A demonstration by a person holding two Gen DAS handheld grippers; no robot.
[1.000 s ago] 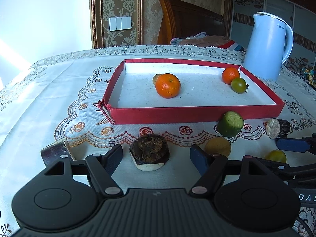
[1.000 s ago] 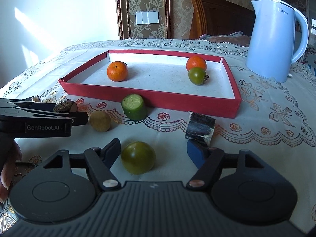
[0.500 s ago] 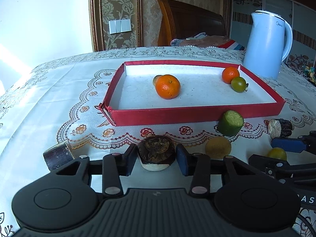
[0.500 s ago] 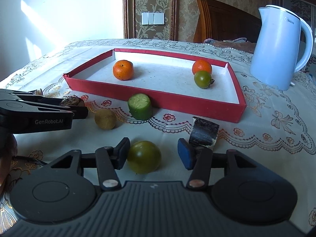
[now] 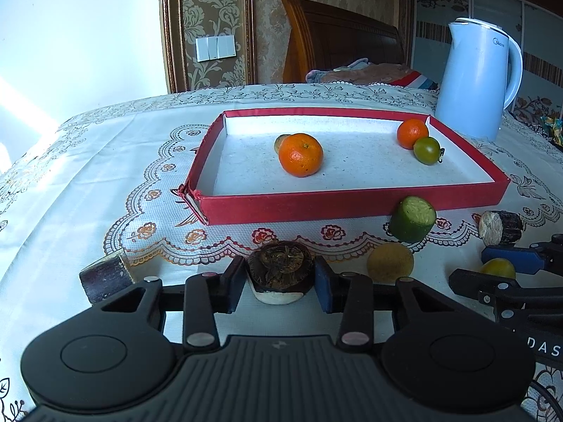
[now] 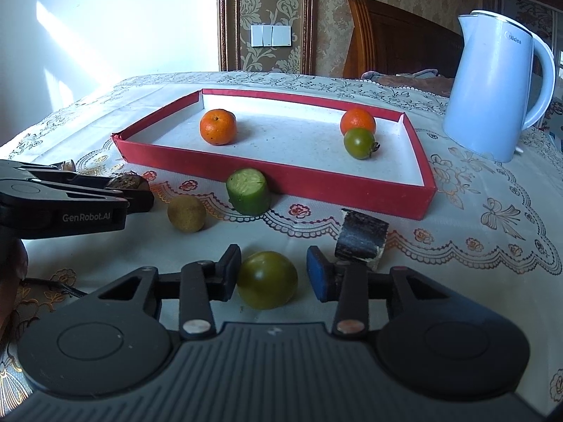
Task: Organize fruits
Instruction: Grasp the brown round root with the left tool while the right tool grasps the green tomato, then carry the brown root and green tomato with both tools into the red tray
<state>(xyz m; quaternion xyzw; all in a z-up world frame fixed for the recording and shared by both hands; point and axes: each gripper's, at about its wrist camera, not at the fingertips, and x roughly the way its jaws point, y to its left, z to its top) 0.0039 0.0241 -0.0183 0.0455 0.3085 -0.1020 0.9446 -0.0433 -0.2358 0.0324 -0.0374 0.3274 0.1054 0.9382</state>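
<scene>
Now we have both claws drawn in: our left gripper (image 5: 279, 283) pinches the dark fruit (image 5: 279, 270), our right gripper (image 6: 272, 277) is closing around the green tomato (image 6: 267, 279), its blue pad just short; both sit before the tray (image 5: 352, 204), nearly ready to lift.

Glossy plastic kettle (image 6: 492, 88); matt card tray (image 6: 274, 172); embroidered cloth tablecloth (image 6: 492, 218); carved wood headboard (image 5: 337, 35).

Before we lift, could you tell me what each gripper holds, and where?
Left gripper: brown fruit, by its sides. Right gripper: jaws closing around the green tomato, not yet gripping.
</scene>
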